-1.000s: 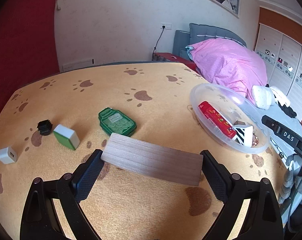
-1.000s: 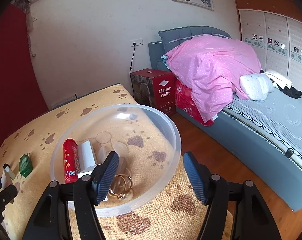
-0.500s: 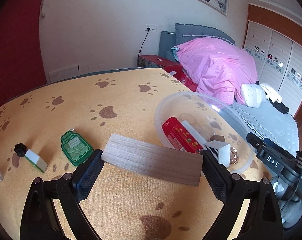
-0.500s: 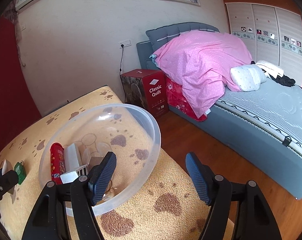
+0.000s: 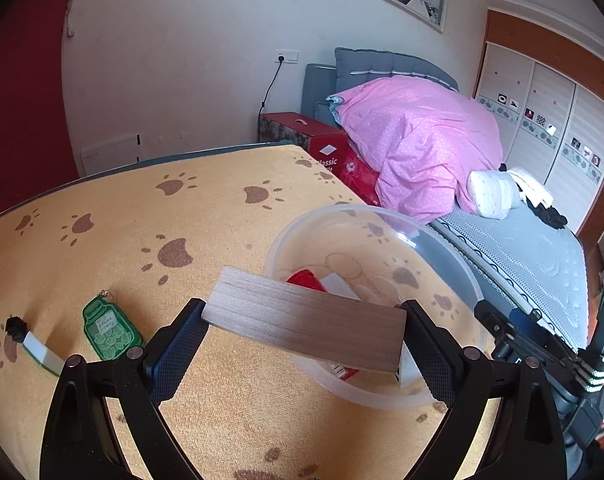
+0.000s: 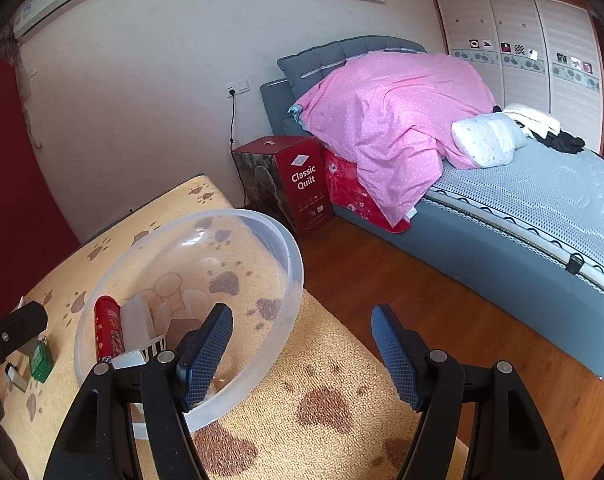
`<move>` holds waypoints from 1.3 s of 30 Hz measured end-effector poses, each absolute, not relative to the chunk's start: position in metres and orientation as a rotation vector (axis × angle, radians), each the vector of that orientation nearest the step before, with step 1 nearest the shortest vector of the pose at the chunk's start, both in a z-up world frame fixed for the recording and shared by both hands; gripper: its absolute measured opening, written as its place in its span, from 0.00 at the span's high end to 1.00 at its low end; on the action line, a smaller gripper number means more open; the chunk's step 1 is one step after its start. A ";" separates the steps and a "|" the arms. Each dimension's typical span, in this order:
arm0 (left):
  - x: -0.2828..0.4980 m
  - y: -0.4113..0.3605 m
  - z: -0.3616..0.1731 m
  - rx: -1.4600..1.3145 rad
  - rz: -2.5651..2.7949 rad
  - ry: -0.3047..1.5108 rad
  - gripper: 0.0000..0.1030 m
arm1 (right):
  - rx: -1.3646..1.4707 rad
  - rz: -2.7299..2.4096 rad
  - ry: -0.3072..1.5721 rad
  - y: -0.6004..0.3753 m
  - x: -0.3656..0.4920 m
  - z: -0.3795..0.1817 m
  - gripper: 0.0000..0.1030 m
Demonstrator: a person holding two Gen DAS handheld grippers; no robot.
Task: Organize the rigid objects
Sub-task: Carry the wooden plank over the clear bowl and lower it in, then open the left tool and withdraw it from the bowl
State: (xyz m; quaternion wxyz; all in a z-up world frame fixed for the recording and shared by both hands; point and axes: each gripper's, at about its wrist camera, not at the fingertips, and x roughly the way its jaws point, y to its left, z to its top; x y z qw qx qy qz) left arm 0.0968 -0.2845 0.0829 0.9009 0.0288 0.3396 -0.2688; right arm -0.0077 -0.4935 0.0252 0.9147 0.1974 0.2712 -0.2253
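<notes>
**Item in transit: wooden block, arriving over the clear plastic bowl**

- Wooden block [image 5: 304,322]: flat, grey-brown, long. Clamped end to end between the fingers of the left gripper [image 5: 305,344], held in the air at lower centre of the left wrist view. One second ago it hung over bare tablecloth with the bowl off at the right edge; now its right half overlaps the bowl's near rim. Judged: the carry is almost finished and release is the step left.
- Clear plastic bowl [image 6: 292,256]: round, translucent, standing on the paw-print tablecloth [image 5: 142,208] near the table's right end. Contents, seen in the right wrist view: red cylindrical tube [image 6: 108,328], white box [image 6: 136,320], a black-and-white striped piece [image 6: 154,346], a small brown block [image 6: 182,326]. Further contents hidden behind the finger.
- Right gripper [image 6: 302,354]: fingers wide apart, holding nothing, at the bowl's near edge.
- Remaining on the cloth, lower left of the left wrist view: green jar-shaped keychain [image 5: 108,330], green-and-white eraser [image 5: 42,354], small black piece [image 5: 16,326]. Judged as waiting their turn.
</notes>
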 end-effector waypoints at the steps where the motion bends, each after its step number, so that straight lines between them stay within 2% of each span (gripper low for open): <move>1: 0.098 -0.288 0.083 0.058 -0.562 0.705 0.07 | 0.408 -0.465 0.556 -0.494 -0.008 0.025 0.27; 17: 0.106 -0.337 0.077 0.037 -0.643 0.750 0.06 | 0.426 -0.465 0.556 -0.497 -0.009 0.023 0.27; 20: 0.106 -0.338 0.074 0.027 -0.643 0.746 0.02 | 0.429 -0.463 0.558 -0.497 -0.010 0.023 0.27; 39: 0.100 -0.312 0.061 0.081 -0.574 0.737 0.02 | 0.432 -0.450 0.568 -0.496 -0.010 0.023 0.26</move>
